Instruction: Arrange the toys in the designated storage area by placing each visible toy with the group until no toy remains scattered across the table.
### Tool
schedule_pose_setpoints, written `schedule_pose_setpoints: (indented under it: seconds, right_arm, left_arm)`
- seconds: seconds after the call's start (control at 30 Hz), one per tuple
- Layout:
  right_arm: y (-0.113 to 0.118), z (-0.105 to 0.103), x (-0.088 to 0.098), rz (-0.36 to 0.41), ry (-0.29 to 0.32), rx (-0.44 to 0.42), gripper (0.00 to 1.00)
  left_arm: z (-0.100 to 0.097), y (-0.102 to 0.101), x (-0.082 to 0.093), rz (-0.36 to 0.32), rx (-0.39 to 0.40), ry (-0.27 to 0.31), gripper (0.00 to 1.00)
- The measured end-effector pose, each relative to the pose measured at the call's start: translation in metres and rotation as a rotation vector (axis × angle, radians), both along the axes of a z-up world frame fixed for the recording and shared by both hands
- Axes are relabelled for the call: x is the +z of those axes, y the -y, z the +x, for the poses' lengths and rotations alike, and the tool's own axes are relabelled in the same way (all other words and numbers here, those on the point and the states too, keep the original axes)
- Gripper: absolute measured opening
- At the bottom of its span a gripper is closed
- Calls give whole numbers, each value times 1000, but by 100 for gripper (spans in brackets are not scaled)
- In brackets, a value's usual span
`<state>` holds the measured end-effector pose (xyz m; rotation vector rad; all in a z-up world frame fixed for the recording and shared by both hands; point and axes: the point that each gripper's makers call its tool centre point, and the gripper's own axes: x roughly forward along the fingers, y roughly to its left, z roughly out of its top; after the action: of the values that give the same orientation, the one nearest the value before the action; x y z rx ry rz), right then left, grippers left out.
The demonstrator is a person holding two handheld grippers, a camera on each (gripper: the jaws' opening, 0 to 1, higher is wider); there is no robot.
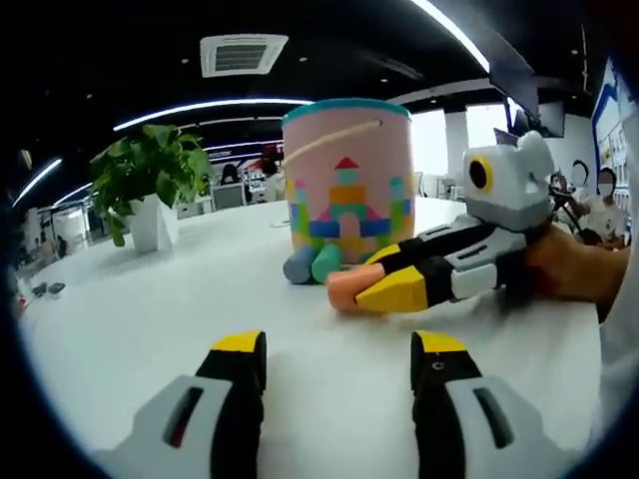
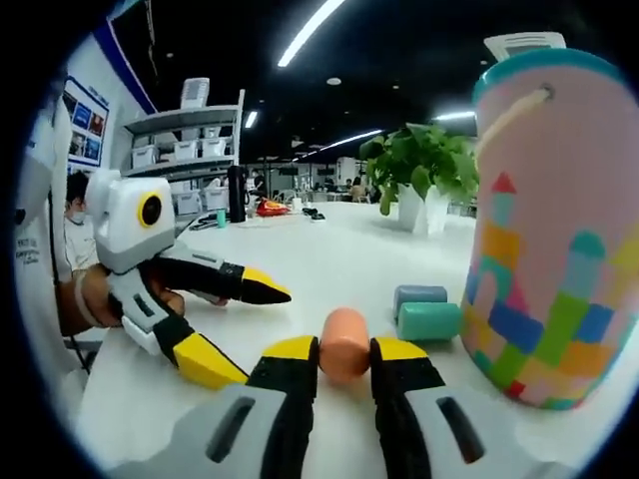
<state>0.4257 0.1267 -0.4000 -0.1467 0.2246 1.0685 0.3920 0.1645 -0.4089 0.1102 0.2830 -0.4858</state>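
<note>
Right gripper view: an orange cylinder point(image 2: 344, 342) is pinched between the right gripper point(image 2: 344, 361) jaws on the table point(image 2: 329, 249), near the pink bucket point(image 2: 554, 230). Blue point(image 2: 419, 296) and green point(image 2: 429, 320) cylinders are seen touching, just beside the bucket. The left gripper point(image 2: 255, 324), farther from it, is held spread.

No text, label, brand or number is legible anywhere in either view.

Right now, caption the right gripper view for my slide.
Right gripper shut on an orange cylinder beside the pink bucket.
</note>
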Motion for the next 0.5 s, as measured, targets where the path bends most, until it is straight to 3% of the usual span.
schedule_pose_setpoints:
  seconds: [0.2, 0.5]
  right_arm:
    - [13, -1, 20, 19, 24, -21, 20]
    - [49, -10, 80, 63, 58, -8, 20]
  left_arm:
    - [0, 0, -1, 27, 4, 12, 60]
    - [0, -1, -1, 48, 4, 19, 60]
